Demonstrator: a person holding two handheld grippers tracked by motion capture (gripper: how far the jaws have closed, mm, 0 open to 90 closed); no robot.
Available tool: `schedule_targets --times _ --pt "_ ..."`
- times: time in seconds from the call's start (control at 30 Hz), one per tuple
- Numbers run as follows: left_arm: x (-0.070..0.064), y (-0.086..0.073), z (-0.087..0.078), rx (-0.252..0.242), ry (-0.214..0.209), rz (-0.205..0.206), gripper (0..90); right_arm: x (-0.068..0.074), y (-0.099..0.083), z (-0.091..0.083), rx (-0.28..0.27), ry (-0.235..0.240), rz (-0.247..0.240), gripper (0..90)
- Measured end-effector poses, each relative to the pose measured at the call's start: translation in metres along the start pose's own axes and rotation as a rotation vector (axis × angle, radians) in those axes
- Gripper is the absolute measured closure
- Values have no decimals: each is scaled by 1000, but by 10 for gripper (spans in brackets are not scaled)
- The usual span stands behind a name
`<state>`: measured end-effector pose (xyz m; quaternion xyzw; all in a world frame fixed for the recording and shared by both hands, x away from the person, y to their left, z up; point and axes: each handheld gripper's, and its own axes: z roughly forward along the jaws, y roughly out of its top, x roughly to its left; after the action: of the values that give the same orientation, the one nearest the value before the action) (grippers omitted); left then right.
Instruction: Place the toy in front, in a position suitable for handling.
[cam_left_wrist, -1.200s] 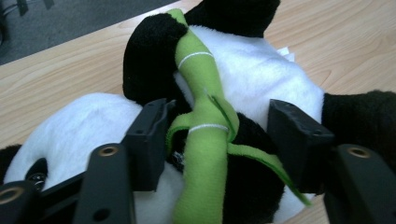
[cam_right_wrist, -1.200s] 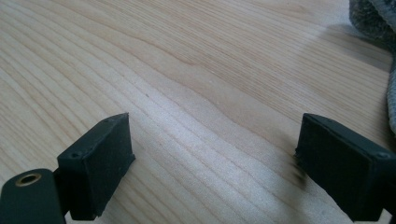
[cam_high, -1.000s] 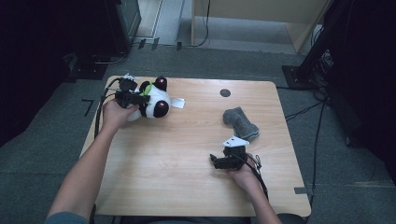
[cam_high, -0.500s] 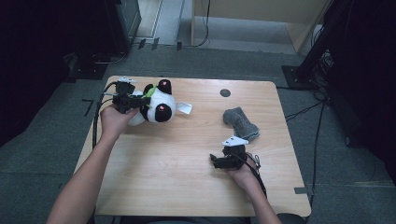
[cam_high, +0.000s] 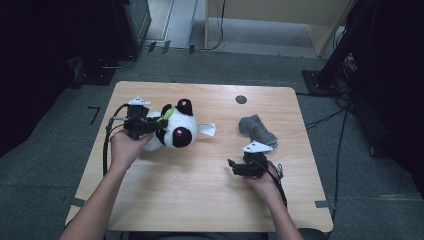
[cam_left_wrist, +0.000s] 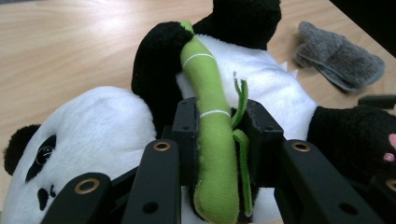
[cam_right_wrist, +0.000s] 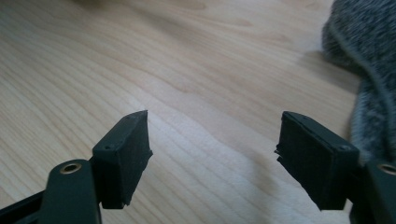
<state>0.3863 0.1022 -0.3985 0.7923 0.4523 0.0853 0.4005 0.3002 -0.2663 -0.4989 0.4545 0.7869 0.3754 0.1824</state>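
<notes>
The left gripper (cam_left_wrist: 215, 140) clamps the green stalk (cam_left_wrist: 211, 126) on the toy panda (cam_high: 175, 129) (lying on the surface (cam_high: 200, 190)). The right gripper (cam_right_wrist: 212, 149) gapes wide, sock (cam_right_wrist: 369, 60) just beside it.

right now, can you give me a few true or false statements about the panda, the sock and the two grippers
1. The left gripper is shut on the panda's green bamboo stalk. True.
2. The right gripper holds the grey sock. False: its jaws are open with nothing between them, and the sock lies beside it on the table.
3. The panda toy lies left of the sock in the high view. True.
4. The sock lies on top of the panda. False: they are apart, with bare wood between them.
</notes>
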Motion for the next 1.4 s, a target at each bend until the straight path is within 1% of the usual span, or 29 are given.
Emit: schedule_targets --times 0.03,0.07,0.13,0.2,0.23,0.3,0.33,0.47,0.5,0.53,0.57,0.67,0.73,0.77,0.8,0.83,0.87,0.9,0.93,0.97,1.0,1.07,1.13,1.17,1.2,1.23,1.3,1.33,1.4 --pt "-6 -2 -1 10 18 16 697 -2 3 -3 -15 -1 4 265" --pt "-6 -2 -1 10 18 16 697 -4 4 -4 -19 -3 8 266" --pt "-11 -8 -3 -1 8 11 697 -7 7 -5 -6 -4 18 274" --pt "-18 -13 -4 1 4 17 697 -9 9 -5 -5 -2 22 280" --pt "-22 -15 -4 4 -3 15 696 -13 12 -7 -9 -1 32 283" --pt "-27 -17 -5 -2 -15 3 696 -14 13 -8 -12 -3 32 292" --pt "-31 -19 -6 -4 -17 2 695 -17 16 -10 -28 -20 27 308" --pt "-47 -23 -7 -1 -41 -1 694 -22 20 -15 -33 -37 20 334" --pt "-50 -24 -6 -3 -47 -4 694 -26 23 -18 -43 -43 36 337" --pt "-54 -25 -6 1 -54 -1 694 -26 23 -18 -43 -43 36 337" --pt "-59 -26 -4 0 -56 4 694 -30 24 -21 -65 -68 46 337" --pt "-68 -29 -1 9 -64 13 694 -32 25 -23 -86 -85 45 364" --pt "-74 -32 2 8 -77 13 694 -35 28 -25 -80 -94 39 375" --pt "-76 -33 3 11 -77 21 693 -36 30 -26 -77 -102 37 375" --pt "-79 -34 5 9 -72 23 692 -42 33 -26 -76 -105 50 375" --pt "-80 -34 6 13 -72 28 692 -42 33 -26 -76 -105 50 375" --pt "-81 -35 7 11 -70 30 691 -48 34 -25 -76 -111 64 374" --pt "-82 -36 8 10 -73 20 691 -48 34 -25 -76 -111 64 374" --pt "-83 -36 9 10 -77 12 691 -54 37 -22 -63 -112 76 374" --pt "-85 -36 10 9 -76 13 691 -57 39 -20 -58 -116 72 375" --pt "-87 -37 11 11 -73 24 691 -57 39 -20 -58 -116 72 375" --pt "-92 -37 13 14 -71 42 690 -61 42 -16 -51 -136 57 375" --pt "-94 -38 17 18 -77 50 686 -70 47 -6 -31 -157 46 381" --pt "-95 -39 18 18 -82 47 686 -70 47 -6 -31 -157 46 381" --pt "-96 -39 19 16 -88 47 682 -76 47 1 -25 -161 52 397" --pt "-96 -40 20 12 -88 51 682 -76 47 1 -25 -161 52 397" --pt "-96 -40 20 9 -90 66 673 -83 47 8 -4 -160 63 397" --pt "-95 -40 20 10 -93 69 641 -88 47 12 13 -165 74 398" --pt "-93 -41 21 13 -108 77 622 -90 46 13 16 -165 79 400"
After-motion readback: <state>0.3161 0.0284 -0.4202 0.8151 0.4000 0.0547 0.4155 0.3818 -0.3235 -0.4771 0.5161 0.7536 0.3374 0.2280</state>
